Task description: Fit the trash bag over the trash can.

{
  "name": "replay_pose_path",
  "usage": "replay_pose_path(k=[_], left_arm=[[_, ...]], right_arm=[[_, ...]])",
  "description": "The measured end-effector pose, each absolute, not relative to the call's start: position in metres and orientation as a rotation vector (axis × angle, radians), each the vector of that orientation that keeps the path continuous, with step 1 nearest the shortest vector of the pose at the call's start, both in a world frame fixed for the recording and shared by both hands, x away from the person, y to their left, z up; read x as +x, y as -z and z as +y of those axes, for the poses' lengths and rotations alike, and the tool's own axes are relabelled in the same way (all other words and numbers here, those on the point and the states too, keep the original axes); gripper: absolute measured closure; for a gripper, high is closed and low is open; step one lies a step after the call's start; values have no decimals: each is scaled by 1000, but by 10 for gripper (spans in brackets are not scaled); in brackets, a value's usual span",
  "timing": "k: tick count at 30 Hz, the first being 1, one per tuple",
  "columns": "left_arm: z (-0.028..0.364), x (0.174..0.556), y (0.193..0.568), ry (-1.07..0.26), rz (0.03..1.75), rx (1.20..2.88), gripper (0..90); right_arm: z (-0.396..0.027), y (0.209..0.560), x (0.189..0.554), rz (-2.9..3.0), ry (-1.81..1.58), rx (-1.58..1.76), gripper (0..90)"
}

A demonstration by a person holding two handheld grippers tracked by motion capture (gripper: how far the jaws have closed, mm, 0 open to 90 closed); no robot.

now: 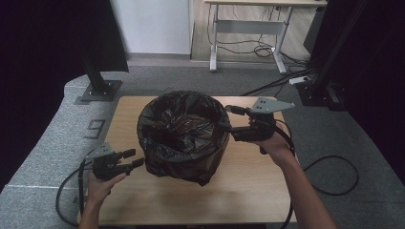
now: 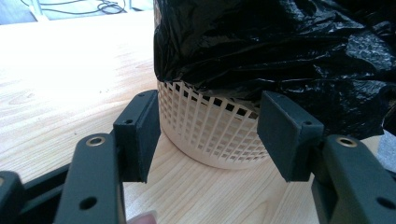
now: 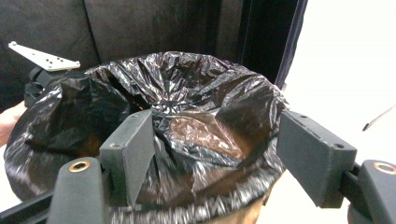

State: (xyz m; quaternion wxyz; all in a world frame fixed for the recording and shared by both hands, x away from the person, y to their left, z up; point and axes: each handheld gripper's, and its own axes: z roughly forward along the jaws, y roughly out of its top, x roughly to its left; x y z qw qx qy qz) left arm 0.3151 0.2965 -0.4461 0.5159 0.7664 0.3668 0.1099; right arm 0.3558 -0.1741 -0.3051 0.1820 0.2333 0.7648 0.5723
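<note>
Bin (image 1: 210,164) with black bag (image 1: 184,125) folded over its rim sits mid-table (image 1: 248,191); right gripper (image 1: 228,119) at the far rim, jaws apart, probably to tug the bag, left gripper (image 1: 136,159) released, waiting beside the base.

The light wooden rectangular table (image 1: 248,191) stands on a grey carpeted floor (image 1: 47,143). Beyond the table's far edge stands a white metal-legged desk (image 1: 248,28) with black cables (image 1: 267,50) under it. Left of the table, a black metal post base (image 1: 99,89) sits on the carpet.
</note>
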Motion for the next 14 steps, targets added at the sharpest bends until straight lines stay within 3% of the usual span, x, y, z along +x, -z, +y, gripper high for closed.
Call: replay_pose_path(k=[14], left_arm=[[297,316,449,-256,892,1834,390]], right_arm=[[-206,336,348,2123,-1625,723,257]])
